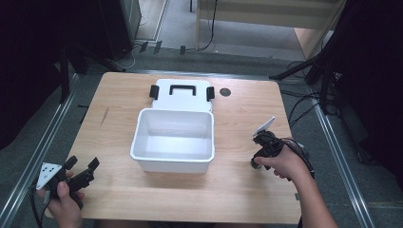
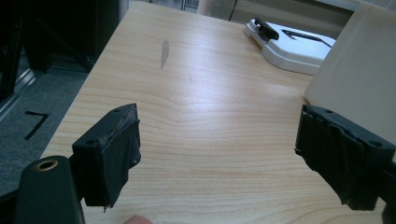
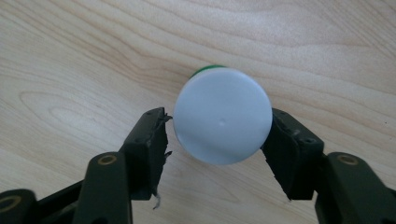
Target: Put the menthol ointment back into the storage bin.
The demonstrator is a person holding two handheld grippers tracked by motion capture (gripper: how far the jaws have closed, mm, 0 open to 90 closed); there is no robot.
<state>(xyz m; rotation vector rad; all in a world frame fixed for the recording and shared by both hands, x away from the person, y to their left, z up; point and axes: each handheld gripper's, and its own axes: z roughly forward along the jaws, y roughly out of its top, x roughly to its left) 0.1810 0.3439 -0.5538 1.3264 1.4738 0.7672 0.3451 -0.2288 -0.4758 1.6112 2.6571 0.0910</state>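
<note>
Wooden table (image 3: 70, 56); right gripper (image 3: 219, 135) closed on white-capped bottle (image 3: 223, 121); left gripper (image 2: 219, 154) wide open, empty

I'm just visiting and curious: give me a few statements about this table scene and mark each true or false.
1. The white bin holds several items. False: its inside looks bare.
2. The lid lies flat behind the bin. True.
3. The right gripper has a white-capped bottle between its jaws. True.
4. The left gripper clamps the lid. False: its jaws stand wide apart over bare table.
5. The bottle stands inside the bin. False: it is on the table, right of the bin.
</note>
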